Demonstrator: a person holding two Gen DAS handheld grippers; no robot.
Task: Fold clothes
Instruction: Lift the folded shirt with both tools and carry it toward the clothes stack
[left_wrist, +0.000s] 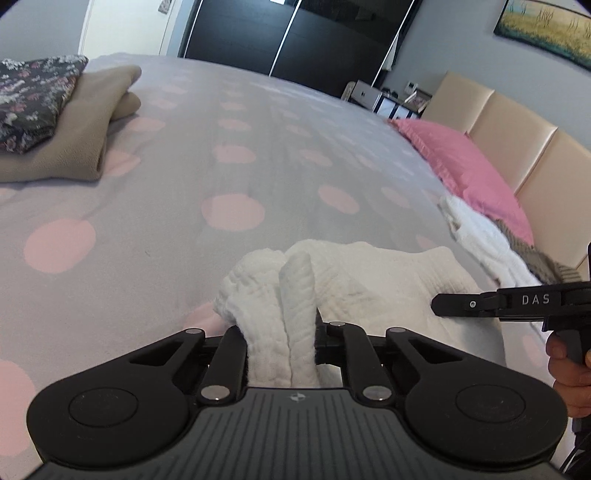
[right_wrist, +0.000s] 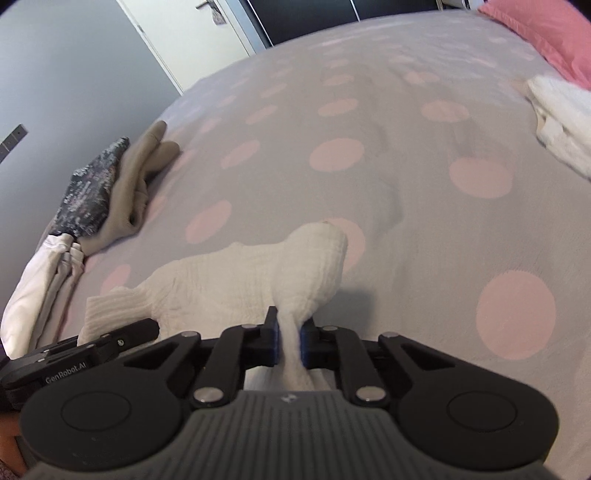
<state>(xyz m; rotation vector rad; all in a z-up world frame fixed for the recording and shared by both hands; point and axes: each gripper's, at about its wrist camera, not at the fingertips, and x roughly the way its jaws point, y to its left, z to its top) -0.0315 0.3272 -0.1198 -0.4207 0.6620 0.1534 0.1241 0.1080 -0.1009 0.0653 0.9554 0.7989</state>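
Over on the far left of the dotted bedspread (left_wrist: 229, 155) sits a folded stack (left_wrist: 55, 122), pink pillow (left_wrist: 461, 166) far right. Near edge: white textured garment (right_wrist: 229, 280), bunched, pinched by both the left gripper (left_wrist: 280, 343) and right gripper (right_wrist: 290, 341).

A folded pile (left_wrist: 55, 122) lies far left on the bed (left_wrist: 258, 147), pillow (left_wrist: 461, 166) right.
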